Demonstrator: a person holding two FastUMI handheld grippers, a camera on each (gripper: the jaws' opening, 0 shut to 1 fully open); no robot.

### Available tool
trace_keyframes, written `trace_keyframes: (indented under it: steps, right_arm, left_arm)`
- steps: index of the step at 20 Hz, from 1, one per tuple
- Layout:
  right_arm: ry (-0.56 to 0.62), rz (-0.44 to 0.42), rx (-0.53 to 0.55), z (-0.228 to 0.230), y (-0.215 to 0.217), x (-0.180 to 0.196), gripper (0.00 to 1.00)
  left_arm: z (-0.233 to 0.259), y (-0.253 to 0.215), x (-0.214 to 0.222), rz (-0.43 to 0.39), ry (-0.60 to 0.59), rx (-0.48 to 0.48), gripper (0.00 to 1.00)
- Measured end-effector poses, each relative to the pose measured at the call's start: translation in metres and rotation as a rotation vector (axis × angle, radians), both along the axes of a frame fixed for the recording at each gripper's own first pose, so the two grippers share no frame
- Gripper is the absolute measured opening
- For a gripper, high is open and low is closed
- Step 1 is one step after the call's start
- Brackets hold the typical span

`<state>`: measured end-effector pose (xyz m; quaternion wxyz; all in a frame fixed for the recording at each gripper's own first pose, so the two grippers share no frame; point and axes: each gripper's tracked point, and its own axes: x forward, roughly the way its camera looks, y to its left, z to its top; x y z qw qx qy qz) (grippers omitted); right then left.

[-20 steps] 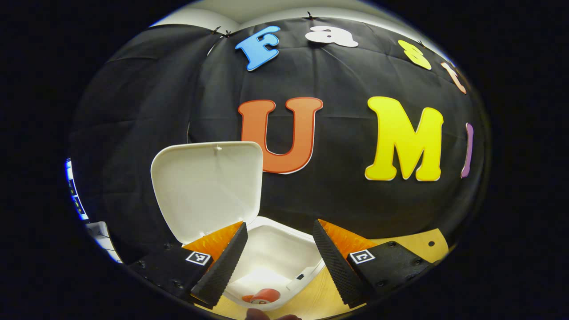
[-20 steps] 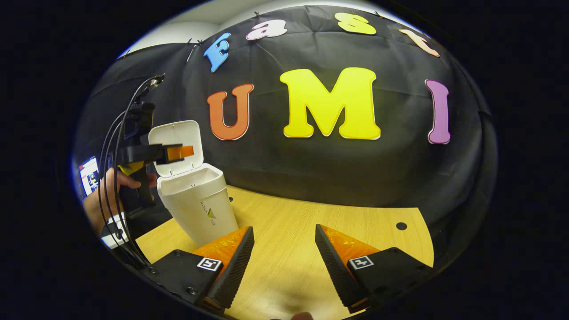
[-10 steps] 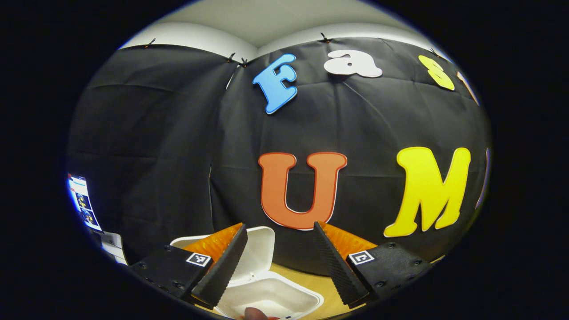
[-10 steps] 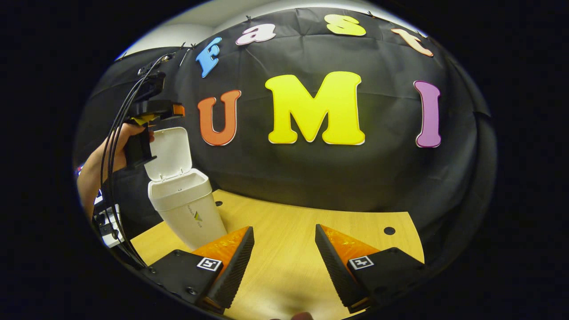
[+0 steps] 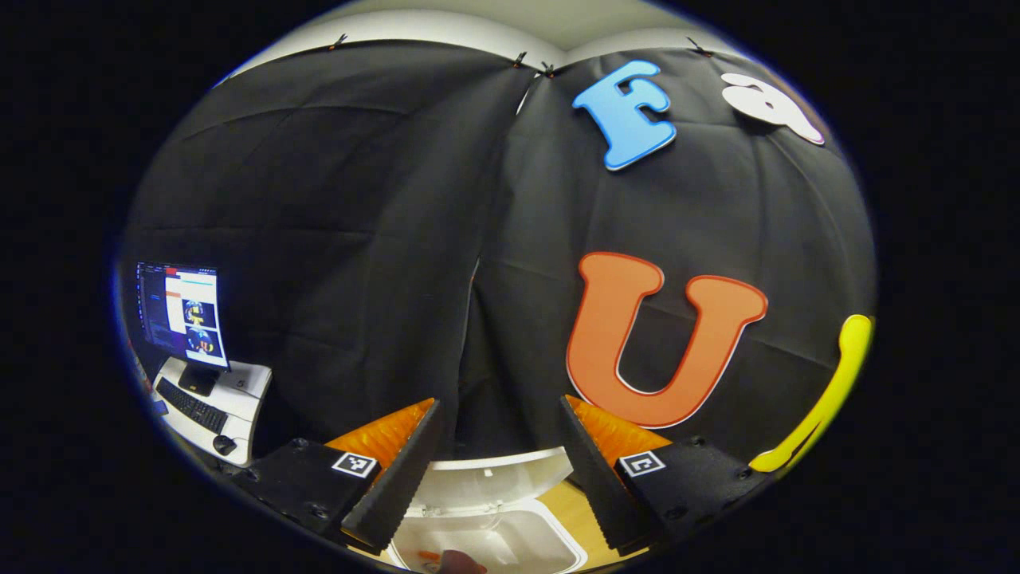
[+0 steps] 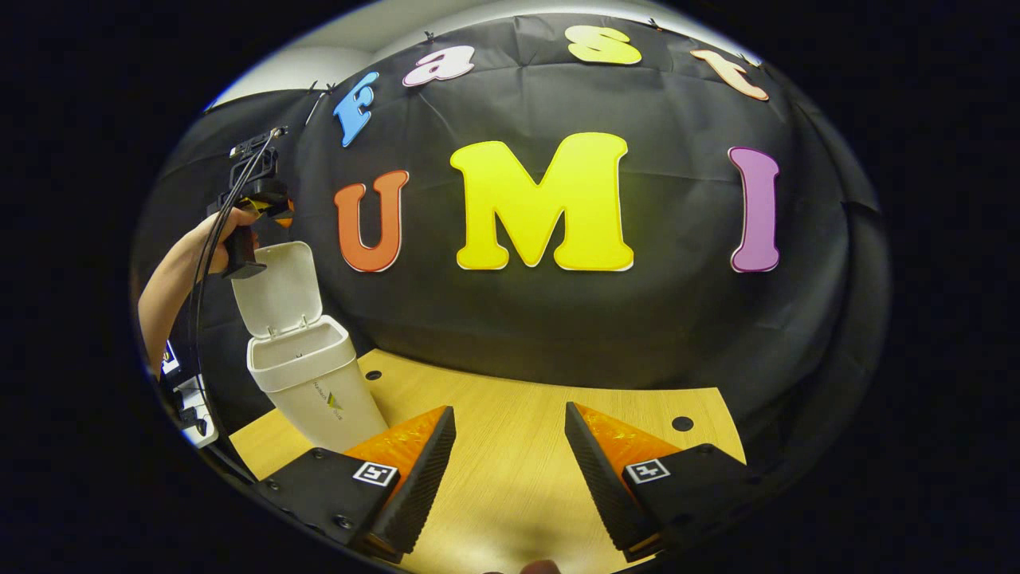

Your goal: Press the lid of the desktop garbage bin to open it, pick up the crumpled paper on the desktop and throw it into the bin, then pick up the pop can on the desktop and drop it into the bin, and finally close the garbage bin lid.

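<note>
Bin [image 6: 312, 383] stands at the left end of the wooden worktop [image 6: 518, 446] in our right gripper view, its lid [image 6: 277, 287] hinged up and open against the black cloth wall [image 6: 558, 319]. We see the left claw [image 5: 498, 458] with fingers apart and nothing between them, held above the bin's open mouth [image 5: 494, 542]; something orange [image 5: 430, 556] lies inside, too cut off to name. A hand [image 6: 219, 239] holds that claw high beside the lid. Our right claw [image 6: 510, 470] sits spread over bare worktop, gripping nothing. A monitor [image 5: 182, 312] and keyboard [image 5: 191, 405] stand far left
</note>
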<state>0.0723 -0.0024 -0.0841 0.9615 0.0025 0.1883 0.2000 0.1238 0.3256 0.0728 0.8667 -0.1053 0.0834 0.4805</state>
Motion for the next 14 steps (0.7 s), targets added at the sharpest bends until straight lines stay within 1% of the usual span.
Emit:
trace_keyframes:
  steps: [3,5,7,10,14]
  right_arm:
    - [0.001,-0.019,-0.003,-0.002,-0.009,0.003,0.88]
    - [0.004,-0.033,0.004,-0.001,-0.015,0.005,0.88]
    - [0.0,-0.037,-0.001,-0.002,-0.019,0.005,0.88]
    - [0.001,-0.014,-0.004,-0.004,-0.017,0.002,0.88]
    - [-0.004,0.025,0.011,-0.005,-0.012,0.002,0.88]
  left_arm:
    - [-0.004,-0.002,-0.004,0.023,0.051,0.003,0.94]
    - [-0.015,-0.006,0.0,0.019,0.079,-0.013,0.94]
    - [-0.022,-0.011,-0.004,0.036,0.103,-0.028,0.94]
    - [-0.023,-0.021,-0.006,0.041,0.099,-0.036,0.94]
    - [-0.033,-0.059,-0.017,0.036,0.103,-0.047,0.94]
